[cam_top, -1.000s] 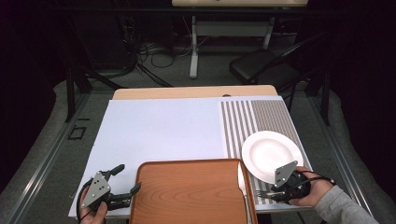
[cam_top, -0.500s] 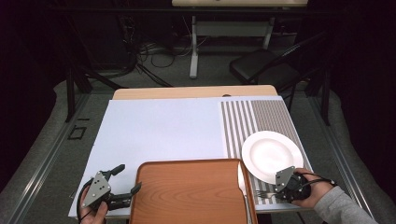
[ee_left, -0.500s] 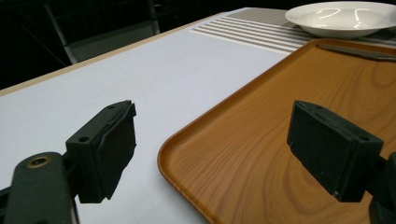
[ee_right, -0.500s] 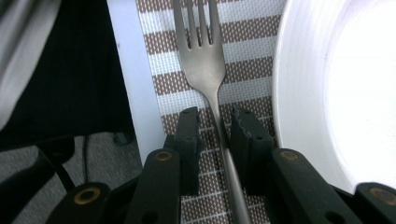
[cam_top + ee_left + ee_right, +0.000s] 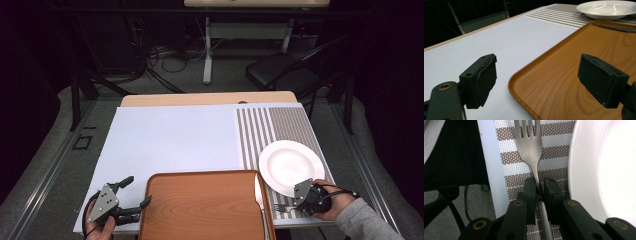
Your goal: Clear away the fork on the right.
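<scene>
Left gripper [image 5: 536, 82]: 2 black jaws rise from bottom edge, set wide apart, nothing between pads. Left jaw hangs over pale table surface [image 5: 499, 45]; right jaw hangs over wooden tray [image 5: 564, 65]. Tray's rounded near-left corner lies between jaws; raised rim runs away toward far right. Knife [image 5: 616, 27] lies at tray's far edge. White plate [image 5: 606, 10] sits beyond tray at far right, on striped placemat [image 5: 559, 17]. Dark room behind table.
</scene>
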A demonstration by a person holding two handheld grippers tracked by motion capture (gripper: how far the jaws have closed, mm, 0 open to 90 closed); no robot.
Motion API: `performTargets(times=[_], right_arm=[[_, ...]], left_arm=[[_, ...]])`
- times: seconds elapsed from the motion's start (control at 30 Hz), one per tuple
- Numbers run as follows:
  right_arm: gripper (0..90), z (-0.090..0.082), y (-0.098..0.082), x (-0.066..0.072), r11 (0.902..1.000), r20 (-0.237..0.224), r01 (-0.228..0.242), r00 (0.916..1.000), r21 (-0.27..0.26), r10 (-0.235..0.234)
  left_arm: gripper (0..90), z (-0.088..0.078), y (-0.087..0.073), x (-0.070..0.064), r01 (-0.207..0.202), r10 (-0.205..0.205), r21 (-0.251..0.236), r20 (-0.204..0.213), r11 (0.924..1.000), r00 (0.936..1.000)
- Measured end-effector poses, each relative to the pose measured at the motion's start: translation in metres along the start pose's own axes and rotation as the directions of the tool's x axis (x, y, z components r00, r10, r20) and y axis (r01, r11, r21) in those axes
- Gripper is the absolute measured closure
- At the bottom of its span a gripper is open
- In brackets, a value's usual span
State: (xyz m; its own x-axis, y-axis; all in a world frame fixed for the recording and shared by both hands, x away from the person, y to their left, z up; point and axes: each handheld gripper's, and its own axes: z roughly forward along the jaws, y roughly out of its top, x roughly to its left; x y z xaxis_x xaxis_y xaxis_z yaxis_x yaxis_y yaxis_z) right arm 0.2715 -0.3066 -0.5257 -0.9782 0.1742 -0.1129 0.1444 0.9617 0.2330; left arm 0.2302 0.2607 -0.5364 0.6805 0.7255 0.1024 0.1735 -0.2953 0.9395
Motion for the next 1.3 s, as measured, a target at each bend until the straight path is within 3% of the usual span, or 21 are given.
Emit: performTargets(times=[0.2, 0.3, 0.47, 0.57, 0.73, 0.97, 1.03, 1.1, 1.3], right_arm=[[82.6, 0.0, 0.002, -0.002, 0.9997, -0.019, 0.017, 0.9997, 0.019, -0.017], [85.6, 0.001, 0.005, -0.003, 0.9982, -0.03, 0.054, 0.9981, 0.027, -0.053], [85.8, 0.0, 0.004, -0.003, 0.9993, -0.044, 0.026, 0.9987, 0.028, -0.025], [85.9, 0.001, 0.005, -0.005, 0.9983, -0.043, 0.054, 0.9977, 0.023, -0.053], [86.0, 0.0, 0.007, -0.003, 0.9978, -0.048, 0.059, 0.9972, 0.03, -0.058], [86.1, -0.007, 0.014, 0.0, 0.9998, -0.06, 0.02, 0.998, -0.003, -0.02], [86.1, -0.01, 0.017, -0.002, 0.9993, -0.07, 0.032, 0.997, -0.016, -0.033], [86.1, -0.015, 0.02, -0.002, 0.9996, -0.08, -0.006, 0.9968, -0.029, 0.004], [86.1, -0.027, 0.027, -0.007, 0.9973, -0.077, -0.049, 0.996, -0.054, 0.045]], left_arm=[[15.7, 0.0, 0.0, 0.0, 0.001, -0.001, -0.001, -0.001, 1.0, 1.0], [15.7, 0.0, 0.0, 0.0, 0.0, 0.0, 0.0, -0.001, 1.0, 1.0], [15.7, 0.0, 0.0, 0.0, 0.001, -0.001, 0.001, -0.001, 1.0, 1.0], [15.7, 0.0, 0.0, 0.0, -0.001, 0.001, 0.001, -0.001, 1.0, 1.0], [15.7, 0.0, 0.0, 0.0, -0.001, 0.001, 0.001, -0.001, 1.0, 1.0], [15.7, 0.0, 0.0, 0.0, 0.0, 0.0, 0.0, -0.001, 1.0, 1.0], [15.7, 0.0, 0.0, 0.0, -0.001, 0.001, 0.001, -0.001, 1.0, 1.0], [15.7, 0.0, 0.0, 0.0, 0.001, -0.001, 0.0, -0.001, 1.0, 1.0], [15.7, 0.0, 0.0, 0.0, 0.002, -0.002, -0.002, 0.0, 1.0, 1.0]])
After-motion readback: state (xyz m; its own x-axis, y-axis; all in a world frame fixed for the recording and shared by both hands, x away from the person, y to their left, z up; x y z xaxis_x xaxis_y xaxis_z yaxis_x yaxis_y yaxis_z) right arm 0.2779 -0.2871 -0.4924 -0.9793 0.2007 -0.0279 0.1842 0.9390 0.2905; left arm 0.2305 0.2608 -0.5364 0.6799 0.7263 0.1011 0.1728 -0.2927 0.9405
